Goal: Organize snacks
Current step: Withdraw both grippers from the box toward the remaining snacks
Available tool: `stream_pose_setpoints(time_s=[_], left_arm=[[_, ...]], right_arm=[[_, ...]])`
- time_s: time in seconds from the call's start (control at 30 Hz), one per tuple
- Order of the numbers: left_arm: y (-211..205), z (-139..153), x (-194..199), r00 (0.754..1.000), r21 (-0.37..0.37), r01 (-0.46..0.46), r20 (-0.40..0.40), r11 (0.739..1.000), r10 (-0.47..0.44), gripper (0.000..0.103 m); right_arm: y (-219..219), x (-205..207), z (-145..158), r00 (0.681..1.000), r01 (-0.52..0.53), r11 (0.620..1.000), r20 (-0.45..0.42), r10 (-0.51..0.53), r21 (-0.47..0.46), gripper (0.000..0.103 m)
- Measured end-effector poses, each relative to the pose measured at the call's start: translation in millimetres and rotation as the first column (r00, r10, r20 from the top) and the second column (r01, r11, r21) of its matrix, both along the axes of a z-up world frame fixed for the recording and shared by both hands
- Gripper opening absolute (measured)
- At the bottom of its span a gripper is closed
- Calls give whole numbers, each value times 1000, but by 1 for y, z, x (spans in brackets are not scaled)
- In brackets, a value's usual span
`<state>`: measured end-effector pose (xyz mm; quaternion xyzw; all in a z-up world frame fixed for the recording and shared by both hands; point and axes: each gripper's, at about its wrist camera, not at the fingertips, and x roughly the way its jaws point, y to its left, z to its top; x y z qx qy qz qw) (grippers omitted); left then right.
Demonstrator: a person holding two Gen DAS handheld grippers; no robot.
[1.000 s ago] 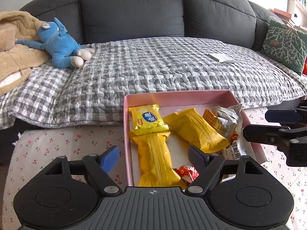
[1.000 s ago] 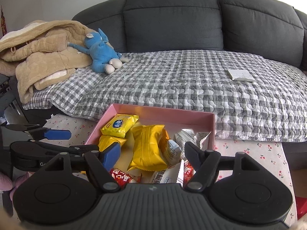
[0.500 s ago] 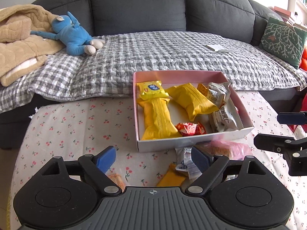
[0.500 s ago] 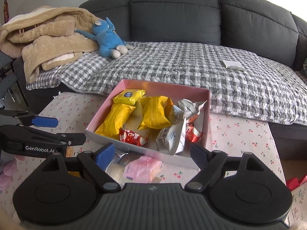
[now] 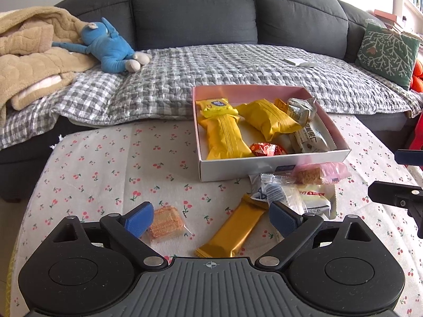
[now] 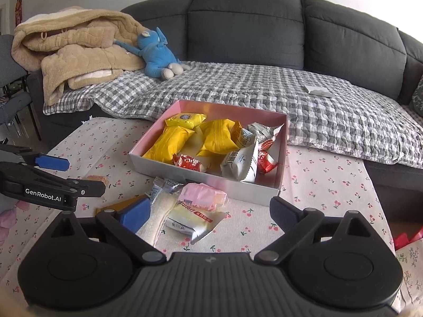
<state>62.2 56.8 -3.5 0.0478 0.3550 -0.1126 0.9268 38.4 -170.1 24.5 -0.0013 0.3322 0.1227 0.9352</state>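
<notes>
- task is sitting partway: the box [image 5: 272,169] is already holding several packs — two long yellow ones, a small yellow one, a red one, some grey-white ones.
- still lying loose on the cloth [image 5: 105,163]: wafer [image 5: 165,224], gold bar [image 5: 234,231], clear pack [image 5: 275,192], white pack [image 5: 316,198], pink pack [image 5: 321,173].
- left gripper [image 5: 211,218]: jaws have just been opening and are standing spread wide, pinching nothing; the gold bar is lying between them, the wafer just beside the left pad, and no pad is touching either.
- right gripper [image 6: 208,211]: jaws have just been opening too, now spread wide and empty; the pink, white and clear packs are lying between and just ahead of them, untouched.
- box is sitting beyond both pairs of jaws, its near wall just past the loose pile.
- materials: box looks like stiff card, white outside, pink inside, low straight walls. packs are looking like thin crinkly film, pillow-shaped with crimped ends; likely slippery and easy to crush. the gold bar is flat, long and glossy. the wafer is showing ridged through clear wrap.
- cloth is soft with a cherry print; packs may be sliding on it when nudged.
</notes>
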Motion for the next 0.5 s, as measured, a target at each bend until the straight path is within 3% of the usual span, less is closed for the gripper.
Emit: stream_pose_setpoints(time_s=[0.33,0.5], left_arm=[[-3,-22,-7,999,11,41,21,999,-41,98],[1,-35,-12,998,-35,62,-4,997,-62,98]], right_arm=[[-7,-5,-20,1000,-2,1000,7,2,-6,99],[-2,-7,-34,999,-25,999,-22,26,26,99]])
